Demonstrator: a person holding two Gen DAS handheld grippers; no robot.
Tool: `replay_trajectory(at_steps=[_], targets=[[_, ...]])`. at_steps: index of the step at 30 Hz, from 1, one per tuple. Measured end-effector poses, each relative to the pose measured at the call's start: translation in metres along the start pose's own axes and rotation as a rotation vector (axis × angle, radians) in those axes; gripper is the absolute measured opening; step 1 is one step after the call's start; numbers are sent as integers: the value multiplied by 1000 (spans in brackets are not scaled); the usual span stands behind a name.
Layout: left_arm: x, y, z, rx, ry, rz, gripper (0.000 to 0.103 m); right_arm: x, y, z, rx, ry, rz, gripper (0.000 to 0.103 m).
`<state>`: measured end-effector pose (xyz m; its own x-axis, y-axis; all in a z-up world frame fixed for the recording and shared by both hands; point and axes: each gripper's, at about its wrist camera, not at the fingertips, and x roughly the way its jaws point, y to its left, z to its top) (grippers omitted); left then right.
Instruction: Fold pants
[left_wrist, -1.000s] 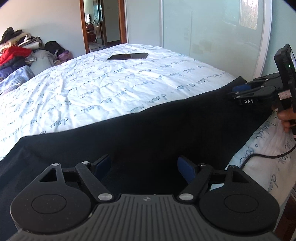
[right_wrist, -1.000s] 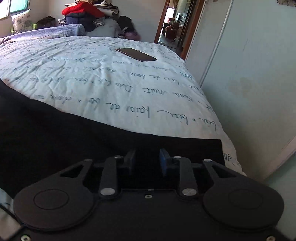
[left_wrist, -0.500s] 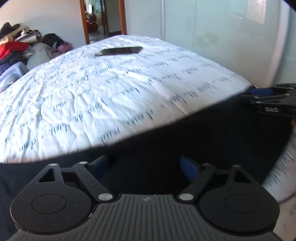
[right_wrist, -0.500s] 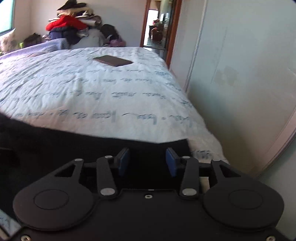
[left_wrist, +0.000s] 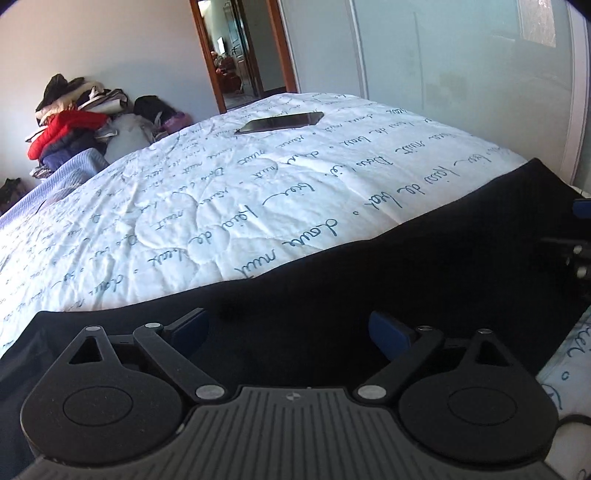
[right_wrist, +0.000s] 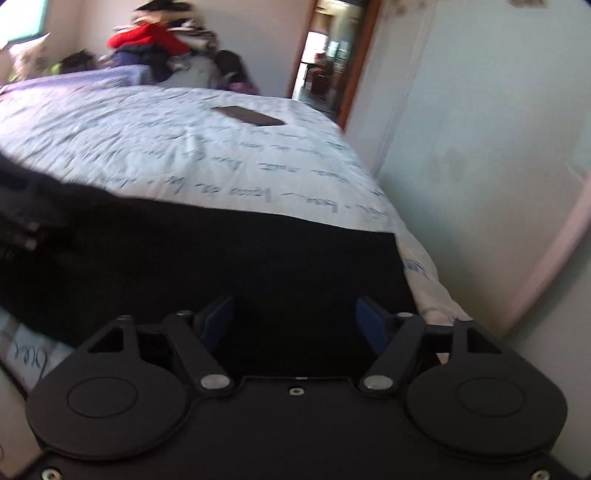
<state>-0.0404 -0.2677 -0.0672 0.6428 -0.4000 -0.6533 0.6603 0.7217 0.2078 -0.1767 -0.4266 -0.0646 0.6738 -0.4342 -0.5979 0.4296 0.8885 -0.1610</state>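
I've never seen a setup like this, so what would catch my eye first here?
Probably the black pants spread along the near edge of the white bedspread with handwriting printed on it. Next, a dark phone lying alone farther up the bed, and a pile of clothes topped with red against the far wall.

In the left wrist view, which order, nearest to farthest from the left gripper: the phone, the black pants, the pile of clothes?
From the left gripper:
1. Black pants, directly under it.
2. Phone, mid-bed, ahead.
3. Pile of clothes, far left by the wall.
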Motion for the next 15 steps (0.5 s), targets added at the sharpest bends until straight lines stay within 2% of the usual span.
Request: replay_trajectory(at_steps=[2,4,5,7,9,12,15], targets=[[-12,5,-2,-17,-10,-34,95,-14,5,1,16,-34,23,67],[-14,8,-6,-44,5,-38,96,-20,18,-3,-14,-21,112,66],[-11,8,-8,-58,17,-39,97,-19,26,-7,-45,-12,124,66],[-1,9,-13,-87,49,-37,98,-13,35,-14,-93,-11,90,67],[1,13,-16,-139,42,-34,102,-11,27,-15,-34,-8,89,74],[1,13,-18,-141,34,-22,103,-10,23,-15,-13,-6,88,80],[-3,14,-20,-148,30,-9,103,-19,28,-10,23,-7,46,81]])
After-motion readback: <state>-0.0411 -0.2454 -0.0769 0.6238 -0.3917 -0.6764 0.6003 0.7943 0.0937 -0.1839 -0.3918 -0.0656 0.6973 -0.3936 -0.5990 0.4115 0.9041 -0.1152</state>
